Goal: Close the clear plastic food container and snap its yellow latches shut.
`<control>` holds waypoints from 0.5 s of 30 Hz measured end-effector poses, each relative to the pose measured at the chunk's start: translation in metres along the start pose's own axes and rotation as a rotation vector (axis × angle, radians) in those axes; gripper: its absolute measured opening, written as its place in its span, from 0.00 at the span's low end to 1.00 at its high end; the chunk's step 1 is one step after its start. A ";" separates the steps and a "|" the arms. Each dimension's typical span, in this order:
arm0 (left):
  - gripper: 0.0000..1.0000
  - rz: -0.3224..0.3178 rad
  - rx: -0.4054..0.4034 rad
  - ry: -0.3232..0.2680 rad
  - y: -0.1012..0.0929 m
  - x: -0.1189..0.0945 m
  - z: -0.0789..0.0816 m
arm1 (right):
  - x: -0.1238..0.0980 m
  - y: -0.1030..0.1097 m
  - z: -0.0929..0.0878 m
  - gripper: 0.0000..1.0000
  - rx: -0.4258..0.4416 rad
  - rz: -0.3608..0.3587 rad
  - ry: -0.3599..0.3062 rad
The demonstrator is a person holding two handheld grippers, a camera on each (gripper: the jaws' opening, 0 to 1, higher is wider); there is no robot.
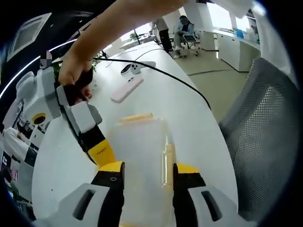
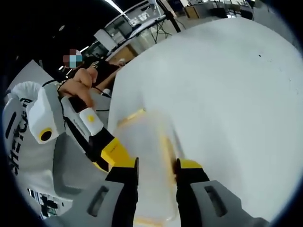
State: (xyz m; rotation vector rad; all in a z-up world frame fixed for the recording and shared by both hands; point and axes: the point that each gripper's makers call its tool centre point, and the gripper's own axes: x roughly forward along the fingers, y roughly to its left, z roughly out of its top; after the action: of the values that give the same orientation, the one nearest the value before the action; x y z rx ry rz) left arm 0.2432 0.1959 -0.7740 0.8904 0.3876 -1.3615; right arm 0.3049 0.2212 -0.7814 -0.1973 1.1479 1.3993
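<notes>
Both grippers straddle the clear plastic container: in the left gripper view the left gripper has its yellow-tipped jaws set narrowly on either side of the box, close against its walls, and the right gripper stands the same way in the right gripper view, though the blur there leaves actual contact unsure. The container sits on the white table, with one yellow latch running along its side just inside a jaw and another at its far end. To snap a latch well, I judge one gripper should brace the box while the other presses squarely on the latch. Whether the lid is fully seated or any latch is already engaged cannot be made out. Beyond, a pink phone and a black cable lie well apart.
</notes>
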 end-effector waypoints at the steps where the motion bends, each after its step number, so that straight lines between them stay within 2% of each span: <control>1: 0.35 0.001 0.002 0.000 0.000 0.000 0.000 | -0.001 0.001 -0.002 0.27 -0.003 -0.001 -0.010; 9: 0.36 -0.004 0.007 -0.002 0.000 0.000 0.001 | -0.002 0.001 0.001 0.27 -0.030 -0.020 -0.028; 15: 0.36 -0.012 -0.042 -0.013 0.002 -0.001 0.002 | -0.003 0.001 0.001 0.28 -0.046 -0.031 -0.025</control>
State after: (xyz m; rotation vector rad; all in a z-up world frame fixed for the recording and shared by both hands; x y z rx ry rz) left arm 0.2441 0.1948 -0.7710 0.8459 0.4110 -1.3651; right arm 0.3048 0.2201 -0.7781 -0.2290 1.0891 1.3979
